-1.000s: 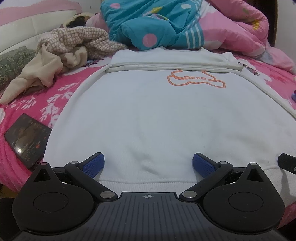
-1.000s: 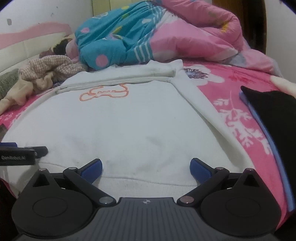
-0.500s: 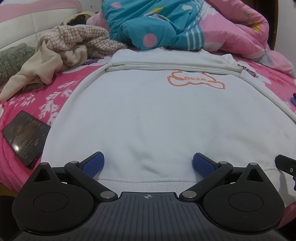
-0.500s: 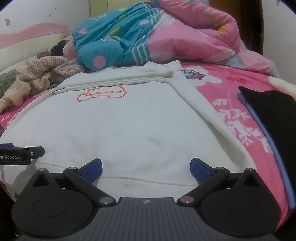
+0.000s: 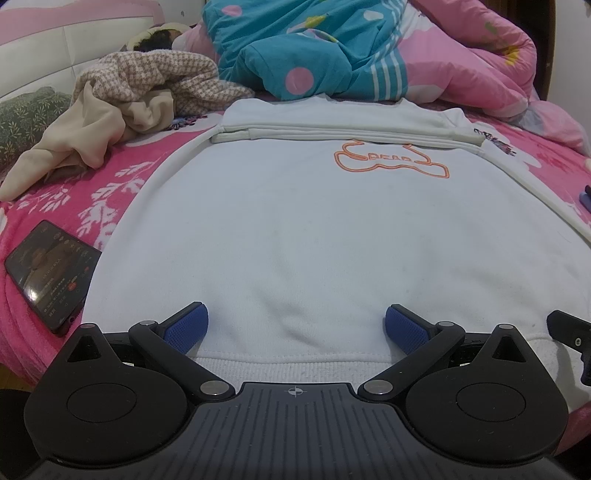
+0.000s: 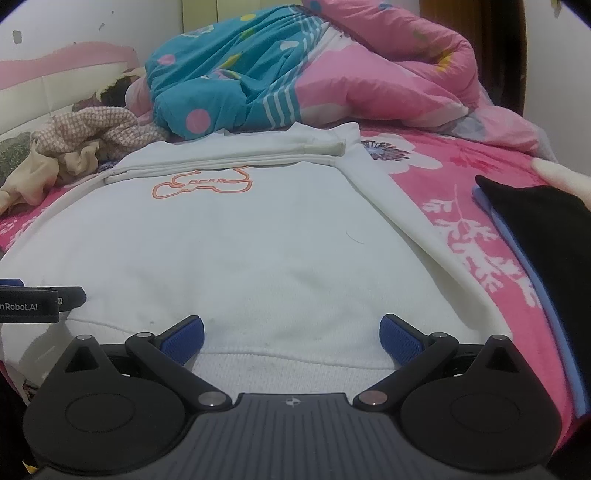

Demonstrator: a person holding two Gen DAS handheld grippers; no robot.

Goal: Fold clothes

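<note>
- Left wrist view is showing the white sweatshirt (image 5: 314,229) lying flat on the bed (image 5: 122,177), sleeves already folded in.
- Left gripper (image 5: 295,326) and right gripper (image 6: 291,332) are hovering wide open over the ribbed hem (image 5: 295,365), gripping nothing.
- Next, I'd judge, both need closing on the hem and carrying it toward the collar.

A bed (image 5: 122,173) in pink floral sheets meets a pink-and-white padded headboard (image 5: 55,40) and scuffed white wall (image 6: 74,26).
</note>
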